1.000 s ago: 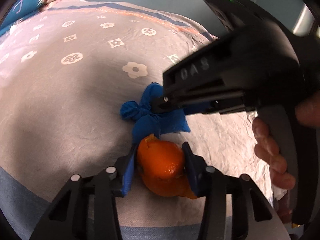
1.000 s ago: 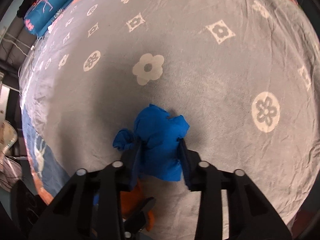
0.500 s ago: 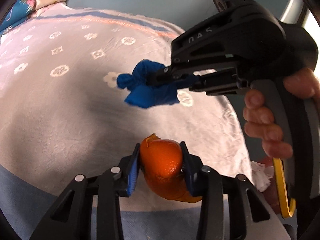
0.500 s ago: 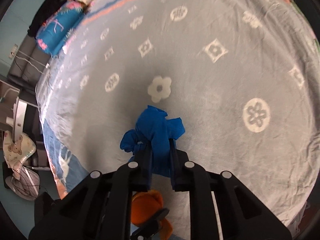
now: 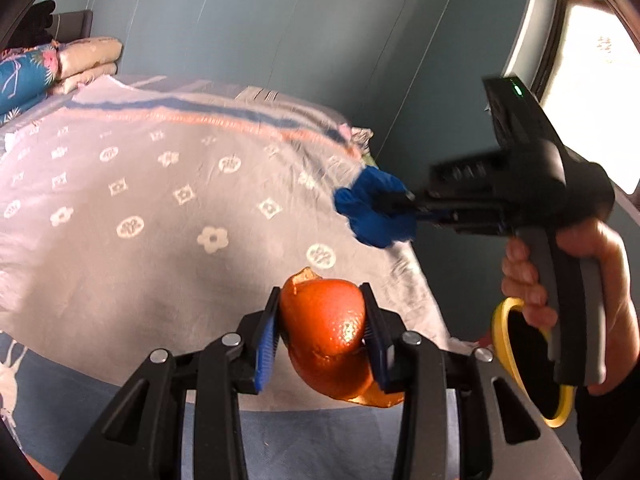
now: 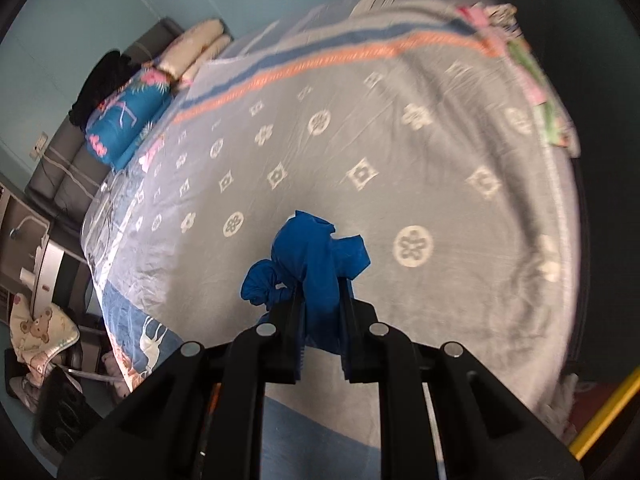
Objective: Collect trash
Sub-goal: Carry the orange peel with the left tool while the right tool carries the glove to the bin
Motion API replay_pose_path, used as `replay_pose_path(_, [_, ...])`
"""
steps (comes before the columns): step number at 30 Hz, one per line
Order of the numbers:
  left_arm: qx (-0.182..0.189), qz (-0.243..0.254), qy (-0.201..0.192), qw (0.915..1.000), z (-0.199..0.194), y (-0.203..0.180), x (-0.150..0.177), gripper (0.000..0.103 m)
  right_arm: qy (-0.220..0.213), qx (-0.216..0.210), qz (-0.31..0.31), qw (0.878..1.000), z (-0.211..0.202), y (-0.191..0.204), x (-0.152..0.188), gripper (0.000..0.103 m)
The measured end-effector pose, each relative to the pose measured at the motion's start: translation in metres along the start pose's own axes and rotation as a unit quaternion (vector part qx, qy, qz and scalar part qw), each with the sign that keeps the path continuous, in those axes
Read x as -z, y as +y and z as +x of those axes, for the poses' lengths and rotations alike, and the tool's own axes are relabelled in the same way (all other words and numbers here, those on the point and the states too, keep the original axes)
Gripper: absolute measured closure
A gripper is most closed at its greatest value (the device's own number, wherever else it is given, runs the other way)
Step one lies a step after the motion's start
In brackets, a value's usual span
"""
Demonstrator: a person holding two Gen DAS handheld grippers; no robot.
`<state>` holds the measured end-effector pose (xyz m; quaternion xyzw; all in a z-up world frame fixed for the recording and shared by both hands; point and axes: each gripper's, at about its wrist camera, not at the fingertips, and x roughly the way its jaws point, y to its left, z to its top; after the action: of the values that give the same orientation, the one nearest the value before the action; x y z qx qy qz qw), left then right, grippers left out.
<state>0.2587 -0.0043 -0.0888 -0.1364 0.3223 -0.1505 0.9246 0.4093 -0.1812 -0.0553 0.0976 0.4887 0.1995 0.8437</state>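
Left gripper (image 5: 322, 330) jaws clamp orange peel (image 5: 326, 340); right gripper (image 5: 404, 204) pinches blue wad (image 5: 370, 216).

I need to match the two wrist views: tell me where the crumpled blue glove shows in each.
Left wrist: blue glove right of centre, pinched by the right gripper, above the bed.
Right wrist: blue glove centre, between that gripper's own fingers.
Shared landmark: the orange stripe across the bedspread.

Left gripper (image 5: 320, 336): black linkage, silver rivets, blue ribbed pads showing. Right gripper (image 5: 404, 204): black body, green light glowing, grey handle; bare hand (image 5: 576, 280) showing.
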Motion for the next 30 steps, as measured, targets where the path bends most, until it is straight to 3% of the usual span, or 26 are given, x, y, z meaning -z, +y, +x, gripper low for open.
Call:
replay_pose_path(5, [0.018,0.02,-0.033,0.9991,-0.044,-0.034,-0.014,0.068,-0.068,0.003,0.015,0.998,-0.075,-0.025,0.023,0.09])
replay_pose_path(16, [0.049,0.109,-0.096,0.9881,-0.117,-0.124,-0.025,0.068,-0.164,0.014,0.034,0.986,-0.201,-0.062,0.087,0.09])
replay_pose_path(25, [0.078,0.176,-0.111,0.975,-0.123,-0.199,-0.018,0.068,-0.229,0.057,0.056,0.97,-0.279,-0.106,0.144,0.09])
replay_pose_path(30, [0.094,0.201,-0.099,0.97,-0.111,-0.231,-0.013,0.068,-0.251,0.08,0.07,0.962,-0.304,-0.128,0.169,0.09])
